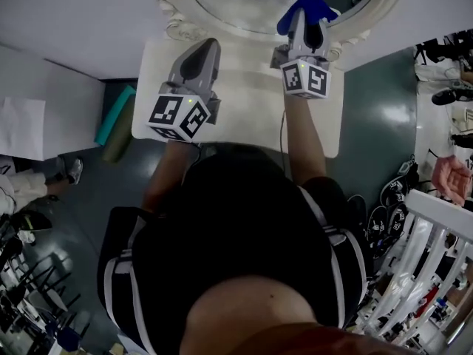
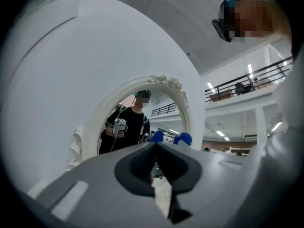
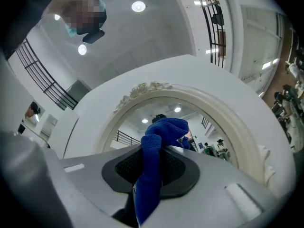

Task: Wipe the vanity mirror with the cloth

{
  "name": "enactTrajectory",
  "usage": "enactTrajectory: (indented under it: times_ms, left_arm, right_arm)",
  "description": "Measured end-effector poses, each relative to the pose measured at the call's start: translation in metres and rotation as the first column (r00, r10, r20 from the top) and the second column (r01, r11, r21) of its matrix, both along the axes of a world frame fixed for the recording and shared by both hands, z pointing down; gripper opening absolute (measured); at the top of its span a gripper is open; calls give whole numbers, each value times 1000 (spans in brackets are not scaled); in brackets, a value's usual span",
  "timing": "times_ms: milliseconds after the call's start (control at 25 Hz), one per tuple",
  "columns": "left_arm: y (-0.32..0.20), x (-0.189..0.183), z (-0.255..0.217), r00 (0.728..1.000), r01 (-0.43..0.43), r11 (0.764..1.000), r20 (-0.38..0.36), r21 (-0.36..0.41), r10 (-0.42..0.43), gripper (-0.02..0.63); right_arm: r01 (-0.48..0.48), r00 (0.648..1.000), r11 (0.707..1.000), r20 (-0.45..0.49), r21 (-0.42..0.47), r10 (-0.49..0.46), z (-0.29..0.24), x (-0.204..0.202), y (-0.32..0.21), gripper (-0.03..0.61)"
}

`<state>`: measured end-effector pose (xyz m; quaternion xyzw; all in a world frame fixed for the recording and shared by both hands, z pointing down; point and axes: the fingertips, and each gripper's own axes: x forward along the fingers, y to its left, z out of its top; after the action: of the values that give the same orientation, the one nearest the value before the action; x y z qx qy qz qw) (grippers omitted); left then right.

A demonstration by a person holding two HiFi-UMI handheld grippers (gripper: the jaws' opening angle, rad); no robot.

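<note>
The oval vanity mirror [image 1: 255, 6] in its cream carved frame stands at the back of a white vanity top [image 1: 244, 117]. My right gripper [image 1: 307, 21] is shut on a blue cloth [image 1: 304, 7], and the cloth reaches the mirror's lower right edge. In the right gripper view the cloth [image 3: 156, 146] hangs out between the jaws of the right gripper [image 3: 152, 156] in front of the glass [image 3: 190, 110]. My left gripper [image 1: 205, 50] hovers over the vanity top to the left, shut with nothing in it. From the left gripper [image 2: 154, 151], the mirror [image 2: 137, 118] shows ahead.
A teal roll [image 1: 114, 117] lies on the floor left of the vanity. A white railing [image 1: 425, 265] and cables stand at the right, where another person's hand [image 1: 451, 177] shows. Black stands [image 1: 22, 279] crowd the lower left floor.
</note>
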<state>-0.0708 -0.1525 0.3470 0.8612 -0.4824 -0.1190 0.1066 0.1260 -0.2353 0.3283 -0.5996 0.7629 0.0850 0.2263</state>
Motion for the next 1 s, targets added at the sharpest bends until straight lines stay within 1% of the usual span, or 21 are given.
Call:
enactTrajectory:
  times_ms: [200,440,720,1000]
  left_arm:
    - [-9,36,3,998,-66,998,6,-1,66,12]
    - [-20,64,0,994,-106,994,23,1,106,12]
    - [-53,96,15,992,-119,993,38,-27,120,11]
    - [-79,123,25,994,-89,994,64,-62,93,12]
  right_arm:
    - [-104,994,992,28,-71,106,36,57,8,77]
    - [-161,985,978,46,-133,168,66,90,11,77]
    - [-171,980,967,67,-190,186,104,115,-12,77]
    - [-138,982,965,100,-221,163,122,133,-37,77]
